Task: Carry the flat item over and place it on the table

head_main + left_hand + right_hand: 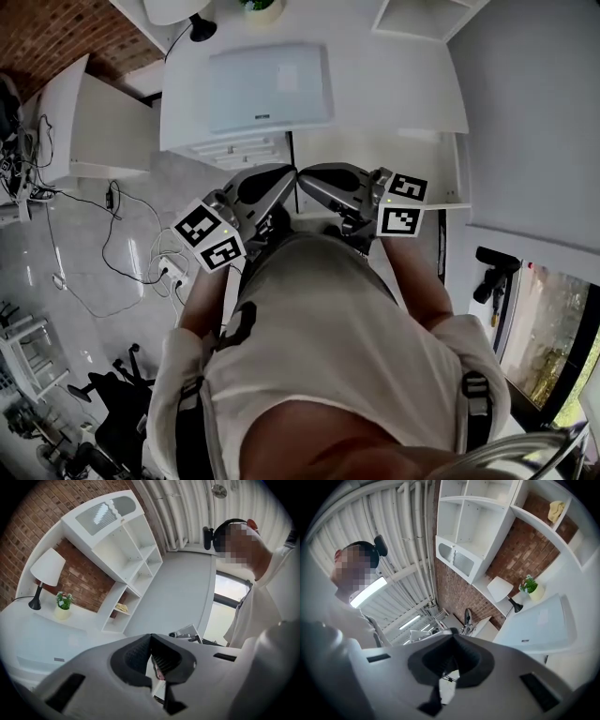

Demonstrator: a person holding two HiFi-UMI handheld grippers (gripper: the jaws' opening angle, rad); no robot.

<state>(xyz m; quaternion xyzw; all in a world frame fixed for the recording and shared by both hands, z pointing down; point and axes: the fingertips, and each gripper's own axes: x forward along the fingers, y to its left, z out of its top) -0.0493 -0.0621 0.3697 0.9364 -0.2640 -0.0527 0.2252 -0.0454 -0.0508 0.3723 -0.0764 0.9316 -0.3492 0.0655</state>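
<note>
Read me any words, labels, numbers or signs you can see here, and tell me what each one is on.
Nothing can be read.
Dark label on the front edge of the flat item: too small and blurred to read.
Left marker cube and right marker cube: square patterns only, no letters.

Left hand-held gripper jaws together; lamp, potted plant beside white shelving.
</note>
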